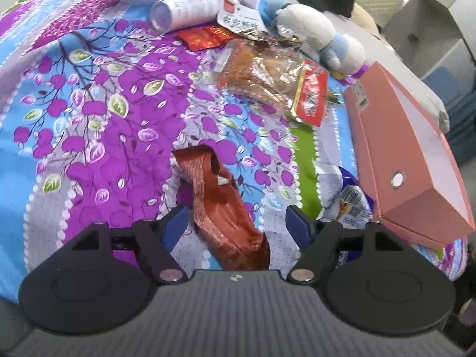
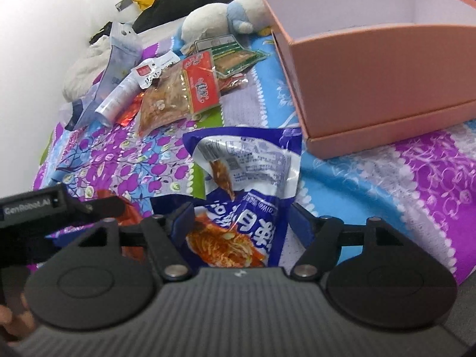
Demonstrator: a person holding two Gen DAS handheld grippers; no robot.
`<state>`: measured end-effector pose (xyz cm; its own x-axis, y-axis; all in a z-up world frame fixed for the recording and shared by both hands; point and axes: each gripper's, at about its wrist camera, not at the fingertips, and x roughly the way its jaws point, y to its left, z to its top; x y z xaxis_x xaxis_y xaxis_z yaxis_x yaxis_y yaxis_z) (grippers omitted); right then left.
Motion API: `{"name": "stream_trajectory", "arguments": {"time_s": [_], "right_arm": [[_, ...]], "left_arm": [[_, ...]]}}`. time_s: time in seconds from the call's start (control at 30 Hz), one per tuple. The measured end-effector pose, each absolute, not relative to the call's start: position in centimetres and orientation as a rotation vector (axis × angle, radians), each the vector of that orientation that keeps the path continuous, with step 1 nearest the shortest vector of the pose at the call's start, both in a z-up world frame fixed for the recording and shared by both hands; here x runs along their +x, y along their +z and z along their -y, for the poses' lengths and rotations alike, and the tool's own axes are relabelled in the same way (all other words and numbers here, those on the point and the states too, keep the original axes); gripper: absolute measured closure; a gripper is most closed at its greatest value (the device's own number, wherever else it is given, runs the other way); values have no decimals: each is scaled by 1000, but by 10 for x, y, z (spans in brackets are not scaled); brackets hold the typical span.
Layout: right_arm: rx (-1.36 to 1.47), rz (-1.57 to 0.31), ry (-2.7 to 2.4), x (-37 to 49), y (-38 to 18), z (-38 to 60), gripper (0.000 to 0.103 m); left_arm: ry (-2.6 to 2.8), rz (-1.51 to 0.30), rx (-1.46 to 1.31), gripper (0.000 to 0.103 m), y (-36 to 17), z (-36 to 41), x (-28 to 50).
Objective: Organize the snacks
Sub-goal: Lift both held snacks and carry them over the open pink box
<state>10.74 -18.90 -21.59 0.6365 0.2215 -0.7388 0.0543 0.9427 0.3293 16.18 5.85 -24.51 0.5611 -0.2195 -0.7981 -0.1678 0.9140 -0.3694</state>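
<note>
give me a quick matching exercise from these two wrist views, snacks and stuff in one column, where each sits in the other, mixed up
Things:
1. red-brown packet
2. blue and white pouch
3. pink box
4. white tube

Places:
A. far end of the bedspread, lying beside a small red wrapper
B. between the open fingers of the right gripper
C. between the open fingers of the left gripper
D. on the bedspread with its top open and nothing visible inside

Pairs: 1-C, 2-B, 3-D, 4-A
</note>
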Motion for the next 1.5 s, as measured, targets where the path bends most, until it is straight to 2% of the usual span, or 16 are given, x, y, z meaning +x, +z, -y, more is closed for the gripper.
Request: {"name": "stream_trajectory", "arguments": {"time_s": [0.03, 0.5, 0.6, 0.67, 0.7, 0.73, 1.1, 1.5], "right_arm": [[319, -879, 99, 107, -217, 186, 19], [207, -859, 186, 108, -232, 173, 19], [197, -854, 227, 108, -231, 171, 32], [187, -854, 248, 107, -229, 169, 41], [191, -856, 259, 107, -229, 168, 50], [189, -861, 261, 107, -228, 168, 53], [185, -841, 246, 108, -210, 172, 59], [165, -764, 228, 104, -168, 183, 62]], "left_arm": [[-24, -983, -431, 27, -246, -56, 161], [-57, -983, -315, 30, -267, -35, 162], [-58, -975, -278, 37, -269, -34, 163], [-69, -974, -261, 38, -270, -33, 164], [-75, -972, -251, 39, -270, -33, 164], [-82, -970, -241, 41, -270, -33, 164], [-143, -962, -298, 46, -260, -43, 163], [-210, -855, -294, 46, -200, -33, 160]]}}
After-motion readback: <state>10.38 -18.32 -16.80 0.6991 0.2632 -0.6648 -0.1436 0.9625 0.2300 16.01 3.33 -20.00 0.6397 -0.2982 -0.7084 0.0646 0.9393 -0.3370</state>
